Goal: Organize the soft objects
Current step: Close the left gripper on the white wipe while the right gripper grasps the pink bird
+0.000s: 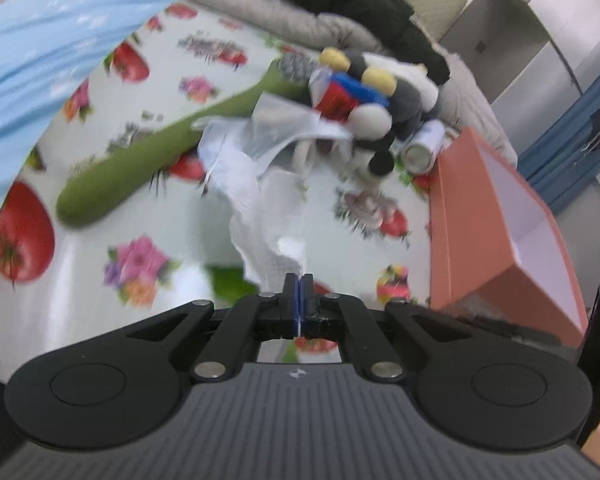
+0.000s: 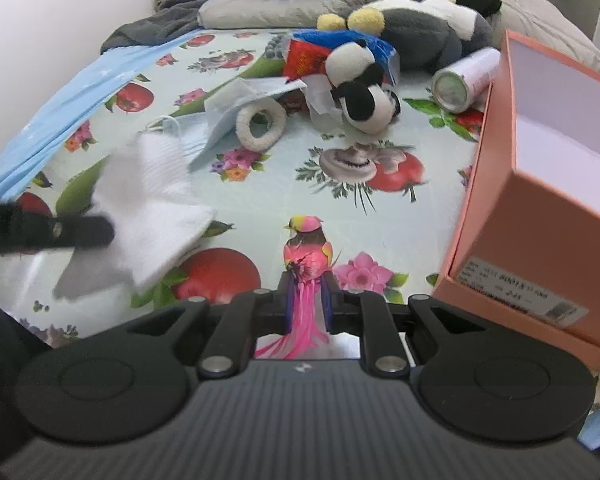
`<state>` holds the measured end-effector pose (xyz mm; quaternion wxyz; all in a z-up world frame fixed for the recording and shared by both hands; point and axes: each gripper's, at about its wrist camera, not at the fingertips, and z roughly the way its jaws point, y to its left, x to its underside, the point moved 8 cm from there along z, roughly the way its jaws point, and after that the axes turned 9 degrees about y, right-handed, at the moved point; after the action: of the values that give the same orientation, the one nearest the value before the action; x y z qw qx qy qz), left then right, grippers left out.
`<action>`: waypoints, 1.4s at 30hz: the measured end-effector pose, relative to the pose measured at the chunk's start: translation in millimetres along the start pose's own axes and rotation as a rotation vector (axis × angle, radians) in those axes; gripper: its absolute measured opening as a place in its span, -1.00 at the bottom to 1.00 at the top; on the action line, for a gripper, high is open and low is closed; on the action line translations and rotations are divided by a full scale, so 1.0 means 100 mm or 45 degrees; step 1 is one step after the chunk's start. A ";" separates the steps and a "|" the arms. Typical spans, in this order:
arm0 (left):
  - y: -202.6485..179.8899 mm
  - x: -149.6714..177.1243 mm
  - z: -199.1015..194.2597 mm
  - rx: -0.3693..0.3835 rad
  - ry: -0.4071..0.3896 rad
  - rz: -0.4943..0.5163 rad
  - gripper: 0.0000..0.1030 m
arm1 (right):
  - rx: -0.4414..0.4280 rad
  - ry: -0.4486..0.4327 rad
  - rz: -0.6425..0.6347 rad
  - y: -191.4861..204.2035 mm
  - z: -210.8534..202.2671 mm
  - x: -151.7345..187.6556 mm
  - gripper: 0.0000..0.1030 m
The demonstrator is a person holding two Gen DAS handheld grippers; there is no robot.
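Left gripper (image 1: 299,280) has its jaws pressed together on the edge of a white cloth (image 1: 266,196), which hangs forward from the pads above the flowered tablecloth (image 1: 100,280); in the right wrist view the same cloth (image 2: 152,204) shows lifted off the table, gripped by the dark fingers (image 2: 84,232) coming in from the left edge. Right gripper (image 2: 308,288) points down at the tablecloth with a narrow gap between its jaws and nothing in that gap. Taking the orange box (image 2: 540,216) as landmark: the right gripper is just to its left, the cloth well left of it. A panda plush (image 2: 360,88), a cloth ring (image 2: 260,120) and a white can (image 2: 464,80) lie beyond the box's far left corner. A green plush (image 1: 140,160) lies further left.
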<state>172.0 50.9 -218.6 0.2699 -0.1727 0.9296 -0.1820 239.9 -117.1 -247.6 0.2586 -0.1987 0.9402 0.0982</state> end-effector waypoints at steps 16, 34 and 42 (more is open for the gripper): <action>0.16 0.09 0.02 -0.125 0.052 0.094 0.29 | -0.011 -0.003 -0.001 -0.04 0.15 0.00 -0.02; 0.02 -0.03 0.79 -0.328 0.158 0.284 0.59 | -0.068 0.001 0.016 -0.16 0.22 -0.02 -0.38; 0.05 -0.04 0.81 -0.407 0.129 0.314 0.11 | -0.085 -0.006 0.027 -0.19 0.25 0.00 -0.39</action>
<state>219.5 36.6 -282.5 0.2121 -0.0890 0.9732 -0.0063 259.8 -127.2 -270.6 0.2528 -0.1969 0.9379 0.1327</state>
